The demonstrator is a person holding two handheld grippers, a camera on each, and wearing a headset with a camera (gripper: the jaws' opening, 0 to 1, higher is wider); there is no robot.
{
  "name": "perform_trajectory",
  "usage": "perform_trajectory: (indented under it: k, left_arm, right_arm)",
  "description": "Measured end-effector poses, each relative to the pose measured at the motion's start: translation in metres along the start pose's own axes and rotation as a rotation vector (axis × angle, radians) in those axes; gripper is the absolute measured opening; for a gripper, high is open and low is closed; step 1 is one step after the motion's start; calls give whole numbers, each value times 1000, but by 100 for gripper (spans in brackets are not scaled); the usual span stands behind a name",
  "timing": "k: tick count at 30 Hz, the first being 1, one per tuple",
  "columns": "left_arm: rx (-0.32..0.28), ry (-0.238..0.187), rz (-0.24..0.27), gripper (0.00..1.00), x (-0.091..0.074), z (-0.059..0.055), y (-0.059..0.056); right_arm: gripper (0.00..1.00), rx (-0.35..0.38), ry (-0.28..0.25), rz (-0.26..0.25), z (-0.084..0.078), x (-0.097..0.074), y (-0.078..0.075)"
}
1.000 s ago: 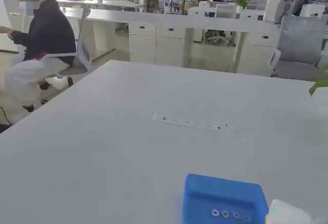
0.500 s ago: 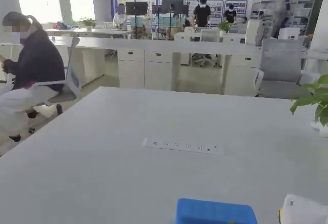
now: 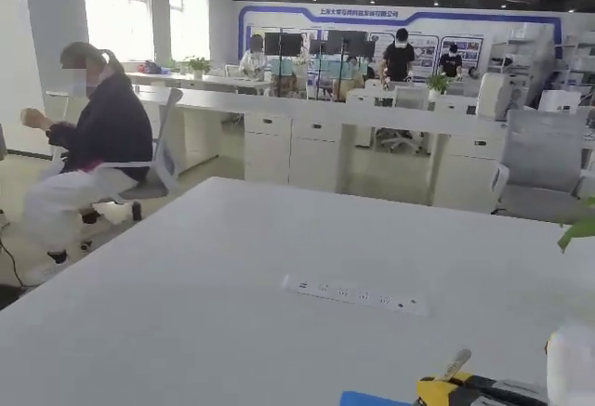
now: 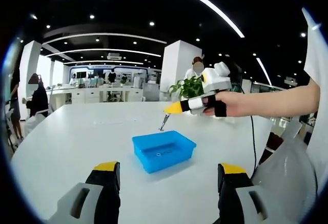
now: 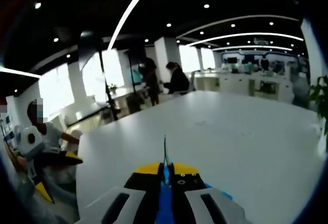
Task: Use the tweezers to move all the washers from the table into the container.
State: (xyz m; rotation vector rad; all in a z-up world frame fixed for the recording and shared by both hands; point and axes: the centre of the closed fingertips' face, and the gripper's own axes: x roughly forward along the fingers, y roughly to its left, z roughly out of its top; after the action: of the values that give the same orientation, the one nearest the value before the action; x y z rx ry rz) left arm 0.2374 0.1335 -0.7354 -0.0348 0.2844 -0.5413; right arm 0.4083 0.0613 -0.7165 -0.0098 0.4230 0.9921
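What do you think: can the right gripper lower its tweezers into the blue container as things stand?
Probably yes: the right gripper holds the tweezers tip-down close by the open container, with nothing between them.

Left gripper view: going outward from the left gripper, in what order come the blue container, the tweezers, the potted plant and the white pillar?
1. Blue container, on the table just ahead of the open left gripper.
2. Tweezers, tip above the container's far side, held in the right gripper.
3. Potted plant, behind the right gripper.
4. White pillar, beyond the table.
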Motion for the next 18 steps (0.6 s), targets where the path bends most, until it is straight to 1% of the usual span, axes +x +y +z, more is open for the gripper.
perform_trajectory:
  k: [3,4,5,6,7,9,12,17,18]
  left_arm:
    - [11,0,-14,79,0,0,-4]
    - [15,1,-16,79,1,0,-4]
    - [15,1,-17,79,1,1,-4]
    - [14,0,-17,79,1,1,-4]
    - [11,-2,-16,79,1,1,-3]
    - [1,-4,-14,79,0,1,-2]
    - [-12,-7,-14,78,0,1,-2]
    - [-36,-8,-9,78,-1,1,1]
    - [-39,-9,-7,78,-1,1,2]
  right_arm:
    - [3,18,5,-6,0,13,-6]
    - [3,10,17,-13,-2,18,-9]
    - [3,2,24,-16,-3,19,-10]
    - [3,-25,51,-24,-7,25,-12]
    - [3,-28,61,-23,-9,28,-13]
    - [3,-19,59,-17,-10,33,-10]
    - [3,-3,69,-15,-15,39,-10]
    - [3,-13,119,-5,-30,46,-5]
    - [3,-14,126,-3,-33,48,-7]
